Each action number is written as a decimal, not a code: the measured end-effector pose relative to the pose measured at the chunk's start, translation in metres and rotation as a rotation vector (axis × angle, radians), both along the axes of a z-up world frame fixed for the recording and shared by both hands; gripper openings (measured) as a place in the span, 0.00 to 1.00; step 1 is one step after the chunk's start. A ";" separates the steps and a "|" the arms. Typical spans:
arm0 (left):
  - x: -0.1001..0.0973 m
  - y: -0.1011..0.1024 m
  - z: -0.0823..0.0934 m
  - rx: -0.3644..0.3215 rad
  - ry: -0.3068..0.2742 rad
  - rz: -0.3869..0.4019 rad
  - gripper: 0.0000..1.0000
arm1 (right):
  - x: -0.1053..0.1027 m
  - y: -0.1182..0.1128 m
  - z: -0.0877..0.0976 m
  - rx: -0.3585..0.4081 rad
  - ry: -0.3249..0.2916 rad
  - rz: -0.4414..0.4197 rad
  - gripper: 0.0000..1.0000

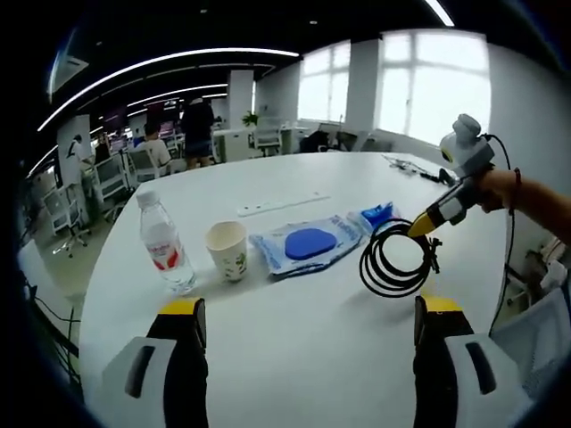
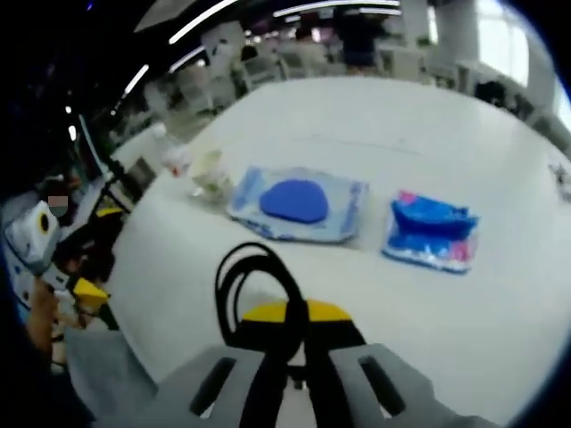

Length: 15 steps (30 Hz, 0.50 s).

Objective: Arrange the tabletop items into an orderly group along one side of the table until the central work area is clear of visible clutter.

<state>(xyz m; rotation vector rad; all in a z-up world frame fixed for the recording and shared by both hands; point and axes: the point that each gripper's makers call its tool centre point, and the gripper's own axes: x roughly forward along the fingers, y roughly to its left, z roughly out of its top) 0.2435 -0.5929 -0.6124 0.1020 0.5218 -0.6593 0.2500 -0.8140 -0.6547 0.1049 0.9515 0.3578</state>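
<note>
A black cable coil [image 1: 393, 260] hangs from my right gripper [image 1: 426, 223], which is shut on it; in the right gripper view the loops [image 2: 243, 283] curl out to the left of the closed yellow tips [image 2: 287, 314]. On the white table [image 1: 303, 357] stand a water bottle [image 1: 166, 246] and a paper cup [image 1: 227, 252]. Beside them lie a clear bag with a blue disc [image 1: 308, 243] and a blue packet [image 1: 378, 214]. My left gripper [image 1: 310, 308] is open over bare table, short of the row.
A white power strip [image 1: 282, 205] lies behind the row. Dark small items [image 1: 419, 169] sit at the far right edge. The table's near edge and office chairs [image 1: 107, 178] are on the left, with people standing beyond. The left gripper [image 2: 89, 267] shows beside the table edge.
</note>
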 end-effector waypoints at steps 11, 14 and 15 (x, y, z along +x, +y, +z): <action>0.001 0.000 -0.004 -0.004 0.015 0.007 0.96 | 0.007 -0.020 -0.010 -0.009 0.018 -0.034 0.00; 0.000 0.000 -0.004 -0.007 0.014 0.009 0.97 | 0.008 -0.025 -0.015 -0.016 0.027 -0.033 0.00; 0.000 0.000 -0.004 -0.009 0.013 0.009 0.97 | 0.009 -0.026 -0.017 -0.021 0.030 -0.032 0.00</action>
